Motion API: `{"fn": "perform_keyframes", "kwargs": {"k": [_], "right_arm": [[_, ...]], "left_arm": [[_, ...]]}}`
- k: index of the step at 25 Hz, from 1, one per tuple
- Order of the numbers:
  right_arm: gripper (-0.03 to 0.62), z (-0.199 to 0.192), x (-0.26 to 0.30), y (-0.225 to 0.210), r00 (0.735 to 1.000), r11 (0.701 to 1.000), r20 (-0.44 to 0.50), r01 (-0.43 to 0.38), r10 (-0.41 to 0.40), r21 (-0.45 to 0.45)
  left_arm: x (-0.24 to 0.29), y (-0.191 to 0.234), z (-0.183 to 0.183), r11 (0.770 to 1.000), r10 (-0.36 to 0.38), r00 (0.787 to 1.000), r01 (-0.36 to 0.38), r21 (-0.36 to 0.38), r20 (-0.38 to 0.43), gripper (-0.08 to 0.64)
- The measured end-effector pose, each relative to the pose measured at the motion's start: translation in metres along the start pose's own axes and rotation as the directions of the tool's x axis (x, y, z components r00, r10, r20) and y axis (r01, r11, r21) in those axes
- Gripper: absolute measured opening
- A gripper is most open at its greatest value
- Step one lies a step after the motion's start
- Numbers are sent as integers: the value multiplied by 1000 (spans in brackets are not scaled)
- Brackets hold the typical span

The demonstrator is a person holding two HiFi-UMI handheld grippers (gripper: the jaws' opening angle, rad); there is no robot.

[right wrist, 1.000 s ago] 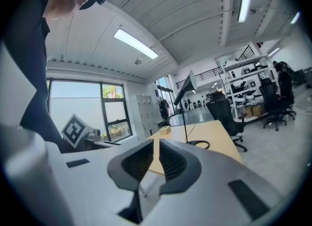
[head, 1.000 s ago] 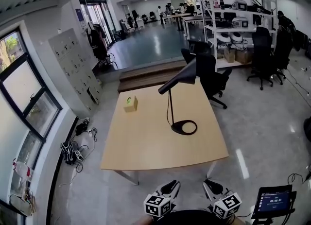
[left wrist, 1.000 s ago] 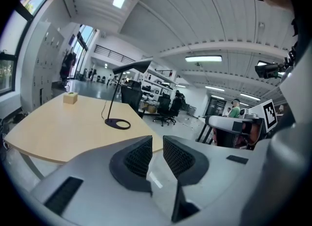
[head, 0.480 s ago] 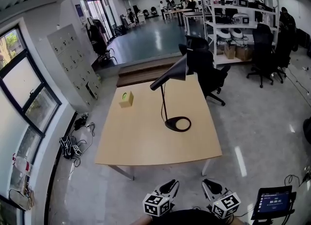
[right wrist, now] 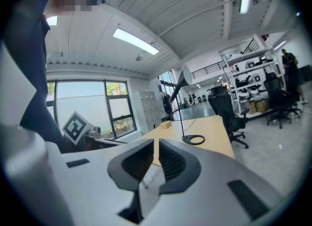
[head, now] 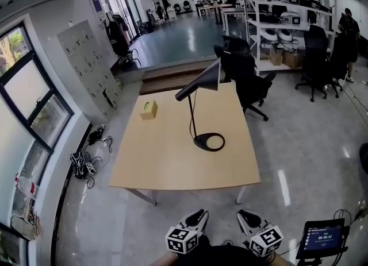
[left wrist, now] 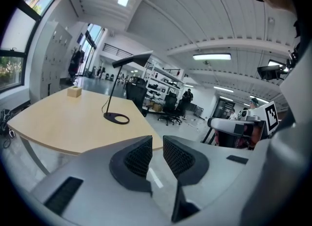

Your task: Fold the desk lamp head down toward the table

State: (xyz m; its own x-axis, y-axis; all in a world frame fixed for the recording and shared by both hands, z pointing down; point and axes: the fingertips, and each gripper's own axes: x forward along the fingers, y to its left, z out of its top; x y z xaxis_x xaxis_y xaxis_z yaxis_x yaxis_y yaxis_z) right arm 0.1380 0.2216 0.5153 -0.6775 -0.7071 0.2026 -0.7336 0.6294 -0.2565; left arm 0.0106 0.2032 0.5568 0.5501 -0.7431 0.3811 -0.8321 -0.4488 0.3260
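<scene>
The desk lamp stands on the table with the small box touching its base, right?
No. In the head view the desk lamp stands on the table, but the small box sits well apart from its base.

A black lamp stands mid-frame on the table, head raised. A small box sits upper left of it. Left gripper and right gripper hover at the bottom edge.

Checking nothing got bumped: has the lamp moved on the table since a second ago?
No. The lamp base sits as before relative to the box.
</scene>
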Motion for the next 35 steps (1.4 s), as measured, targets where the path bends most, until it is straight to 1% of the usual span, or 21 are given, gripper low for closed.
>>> {"fn": "perform_keyframes", "kwargs": {"k": [4, 7, 10, 17, 18, 19, 20, 28, 30, 33, 34, 35], "right_arm": [[35, 1, 9, -18, 999, 999, 3, 40, -41, 34], [35, -6, 21, -29, 998, 996, -24, 67, -66, 67], [35, -4, 36, -36, 995, 993, -40, 94, -91, 67], [35, 26, 76, -58, 982, 980, 14, 189, -190, 60], [35, 30, 83, -58, 981, 980, 16, 192, -194, 54], [13, 33, 92, -58, 981, 980, 17, 194, -195, 50], [5, 35, 101, -57, 981, 980, 15, 193, -194, 49], [5, 43, 157, -36, 981, 982, -21, 191, -191, 13], [5, 45, 167, -32, 980, 980, -30, 198, -198, 4], [5, 45, 182, -27, 979, 979, -37, 202, -202, 0], [5, 45, 188, -26, 978, 979, -43, 202, -202, -1], [5, 45, 192, -25, 978, 980, -50, 201, -201, -3]], "left_arm": [[17, 5, 5, 1000, -26, 999, 26, 12, -21, 72], [29, 14, 8, 999, -43, 998, 44, 7, -35, 72], [41, 27, 14, 998, -63, 997, 63, -4, -35, 72], [63, 71, 58, 995, -90, 996, 90, 31, 9, 72], [65, 77, 64, 995, -96, 995, 96, 36, 14, 72], [68, 83, 68, 994, -102, 995, 101, 41, 17, 72], [70, 90, 72, 993, -107, 994, 106, 44, 19, 72], [74, 145, 89, 992, -128, 991, 128, 6, 28, 72], [73, 155, 90, 991, -131, 991, 130, 32, 26, 72], [75, 167, 89, 981, -132, 991, 127, 144, 29, 72], [76, 171, 90, 978, -135, 990, 128, 162, 33, 72], [77, 175, 92, 978, -139, 990, 131, 165, 37, 72]]}}
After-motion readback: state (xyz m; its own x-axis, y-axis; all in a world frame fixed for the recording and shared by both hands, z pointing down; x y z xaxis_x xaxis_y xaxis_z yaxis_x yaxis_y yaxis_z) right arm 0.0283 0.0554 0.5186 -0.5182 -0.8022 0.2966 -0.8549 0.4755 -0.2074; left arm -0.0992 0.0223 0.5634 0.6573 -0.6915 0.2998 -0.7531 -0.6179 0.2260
